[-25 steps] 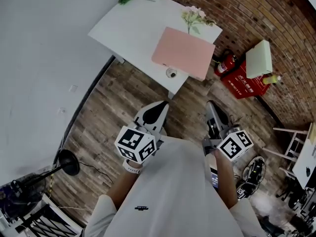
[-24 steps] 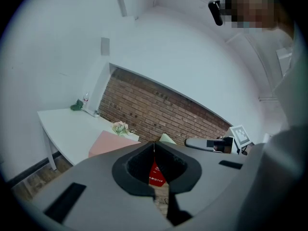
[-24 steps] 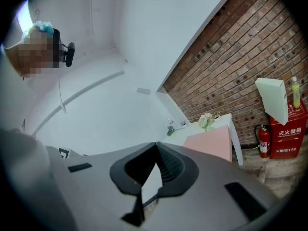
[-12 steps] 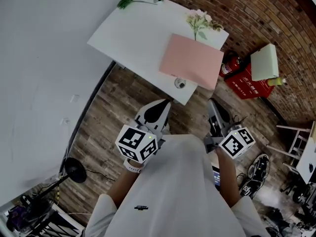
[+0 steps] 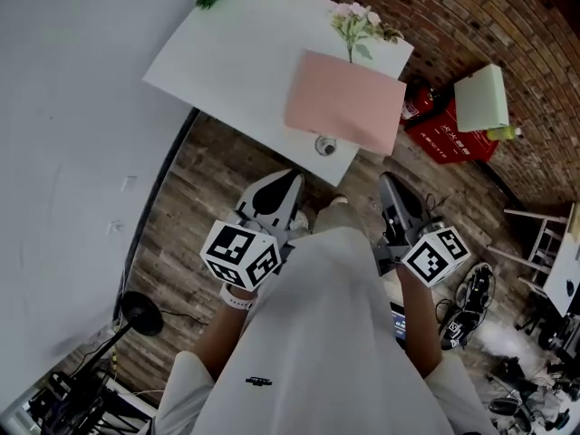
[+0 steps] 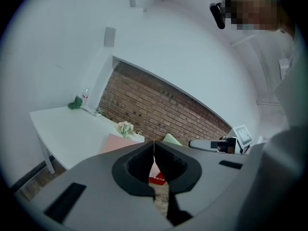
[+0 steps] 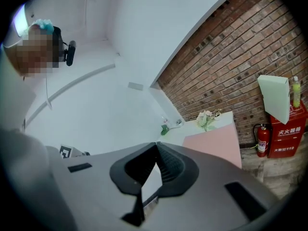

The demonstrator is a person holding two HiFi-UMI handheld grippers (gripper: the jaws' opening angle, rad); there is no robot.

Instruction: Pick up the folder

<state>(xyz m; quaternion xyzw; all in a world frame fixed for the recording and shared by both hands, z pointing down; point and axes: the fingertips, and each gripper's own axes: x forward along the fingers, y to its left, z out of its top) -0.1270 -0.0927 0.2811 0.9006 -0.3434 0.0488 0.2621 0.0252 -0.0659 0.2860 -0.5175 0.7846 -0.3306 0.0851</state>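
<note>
Left gripper: jaws closed tip to tip, nothing between them, as the left gripper view confirms. It is held in front of the person's body, over the wooden floor, pointing toward the table.

Right gripper: jaws likewise closed and empty in the right gripper view. It is held level with the left one, also over the floor, just short of the table's near corner.

Folder: pink, lying flat on the white table toward its right end, ahead of both grippers and apart from each. The right gripper points roughly at its right side, and the left gripper points to the left of it. Its near right corner appears to jut past the table edge. It shows beyond the closed jaws in both gripper views.

A small round object sits at the table edge just before the folder. Flowers lie at the folder's far side. A fire extinguisher and a red box stand on the floor by the brick wall, to the right of the table.
</note>
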